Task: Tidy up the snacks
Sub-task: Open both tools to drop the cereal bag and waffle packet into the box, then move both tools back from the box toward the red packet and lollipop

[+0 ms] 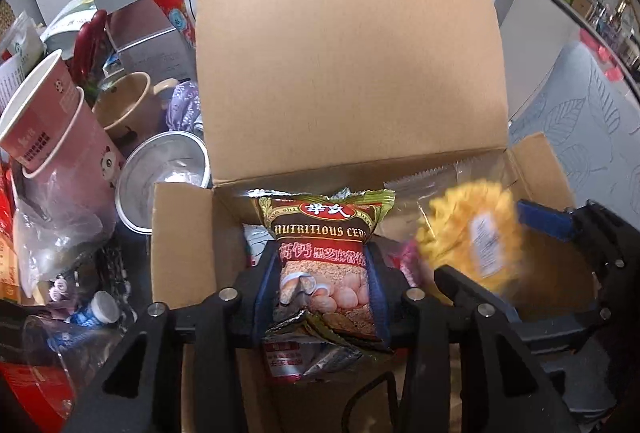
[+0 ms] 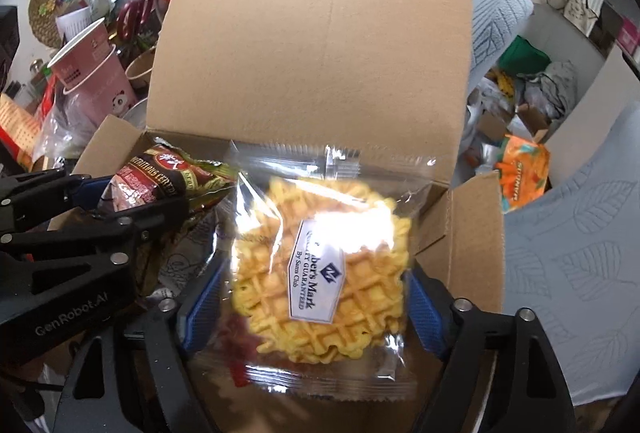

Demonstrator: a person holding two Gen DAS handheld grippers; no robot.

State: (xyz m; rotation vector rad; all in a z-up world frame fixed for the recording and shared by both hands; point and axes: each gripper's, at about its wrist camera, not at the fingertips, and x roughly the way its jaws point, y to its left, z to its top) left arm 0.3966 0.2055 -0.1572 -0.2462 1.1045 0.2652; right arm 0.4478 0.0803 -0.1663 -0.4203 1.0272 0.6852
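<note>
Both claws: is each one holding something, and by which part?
Left claw: pinches the cereal packet across its lower middle. Right claw: the wrapped waffle sits between its pads, held by its side edges, over the open box.

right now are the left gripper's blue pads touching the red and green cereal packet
Touching. In the left wrist view the left gripper has its blue pads pressed against both sides of the red and green cereal packet, pinching it in at the middle.

Box (image 2: pixel 312 33): matt corrugated cardboard. Waffle pack (image 2: pixel 320 273): clear glossy plastic film, paper label. Cereal packet (image 1: pixel 326 261): shiny printed foil. Bowl (image 1: pixel 164 181): bright metal. Cups (image 1: pixel 60 121): matt paper.
</note>
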